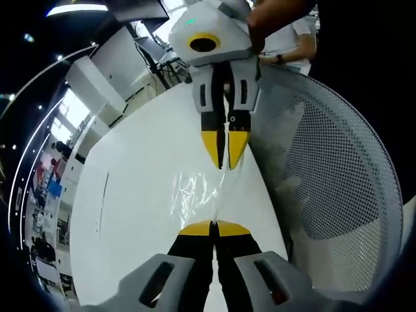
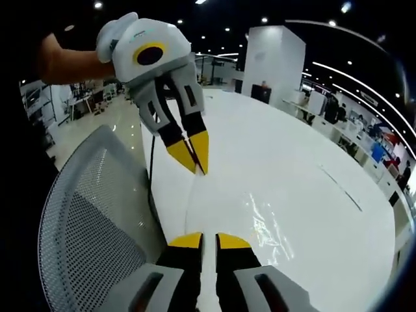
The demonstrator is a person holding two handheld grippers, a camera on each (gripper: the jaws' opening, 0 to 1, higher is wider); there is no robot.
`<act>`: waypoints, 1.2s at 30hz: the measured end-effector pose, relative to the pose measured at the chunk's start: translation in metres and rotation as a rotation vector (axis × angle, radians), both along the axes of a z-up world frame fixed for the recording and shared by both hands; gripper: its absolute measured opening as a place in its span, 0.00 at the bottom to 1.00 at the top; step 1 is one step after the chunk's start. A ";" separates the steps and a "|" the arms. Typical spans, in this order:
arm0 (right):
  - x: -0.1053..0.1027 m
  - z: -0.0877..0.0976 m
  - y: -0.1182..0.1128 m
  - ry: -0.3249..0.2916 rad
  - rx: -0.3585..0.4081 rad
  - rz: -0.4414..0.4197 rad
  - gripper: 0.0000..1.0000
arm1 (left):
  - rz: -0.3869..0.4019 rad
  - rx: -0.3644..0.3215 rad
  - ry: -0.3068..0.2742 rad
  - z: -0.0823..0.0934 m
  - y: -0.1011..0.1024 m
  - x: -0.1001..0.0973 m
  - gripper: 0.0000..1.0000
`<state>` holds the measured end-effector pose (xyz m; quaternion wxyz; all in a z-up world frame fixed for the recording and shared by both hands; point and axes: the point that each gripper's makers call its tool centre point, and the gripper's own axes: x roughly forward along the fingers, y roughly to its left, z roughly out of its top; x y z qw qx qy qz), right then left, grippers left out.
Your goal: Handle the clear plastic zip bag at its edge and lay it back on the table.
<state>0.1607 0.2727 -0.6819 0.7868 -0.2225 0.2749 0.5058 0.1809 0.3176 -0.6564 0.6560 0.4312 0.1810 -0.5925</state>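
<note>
The clear plastic zip bag (image 1: 195, 190) hangs as a glinting sheet just over the white table (image 1: 133, 214), stretched by one edge between my two grippers. My left gripper (image 1: 214, 227) is shut on the near end of that edge. Facing it, my right gripper (image 1: 227, 162) is shut on the far end. In the right gripper view the bag (image 2: 263, 224) spreads to the right above the table (image 2: 286, 143), its edge running from my right gripper (image 2: 208, 240) up to the left gripper (image 2: 197, 166). Both pairs of yellow tips are pressed together.
A grey mesh chair back (image 1: 331, 175) stands tight against the table's edge, beside the bag; it is also in the right gripper view (image 2: 84, 221). A person's arm (image 2: 65, 65) holds the left gripper. Desks and people (image 2: 364, 140) lie beyond the table.
</note>
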 end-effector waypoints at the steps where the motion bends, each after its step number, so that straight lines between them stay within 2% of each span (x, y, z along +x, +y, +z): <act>1: 0.000 -0.001 0.001 0.000 0.000 -0.001 0.01 | 0.000 -0.002 0.000 0.001 0.000 0.000 0.00; 5: -0.001 0.001 0.004 -0.003 0.009 -0.005 0.00 | 0.011 0.013 -0.005 -0.001 0.002 0.003 0.00; 6: 0.000 0.000 0.003 -0.006 0.008 -0.008 0.00 | 0.015 0.007 -0.018 0.000 0.002 0.004 0.00; 9: 0.003 0.001 0.002 -0.012 0.001 -0.019 0.00 | 0.023 -0.015 -0.007 0.004 0.001 0.003 0.00; 13: 0.008 0.004 0.001 -0.020 0.009 -0.032 0.00 | 0.012 -0.041 -0.012 0.010 -0.001 0.000 0.05; 17: 0.011 0.006 0.001 -0.024 0.013 -0.038 0.00 | -0.009 -0.047 -0.023 0.015 -0.004 -0.003 0.06; 24: 0.013 0.006 0.003 -0.017 0.013 -0.047 0.00 | -0.086 -0.056 -0.030 0.022 -0.022 -0.016 0.10; 27: 0.013 0.006 0.003 -0.010 0.014 -0.049 0.00 | -0.128 -0.035 -0.047 0.018 -0.030 -0.022 0.10; 32: 0.015 0.007 0.003 0.006 0.017 -0.059 0.00 | -0.160 -0.005 -0.061 0.004 -0.037 -0.026 0.12; 36: 0.017 0.010 0.004 0.016 0.027 -0.066 0.00 | -0.169 0.025 -0.095 -0.007 -0.040 -0.023 0.13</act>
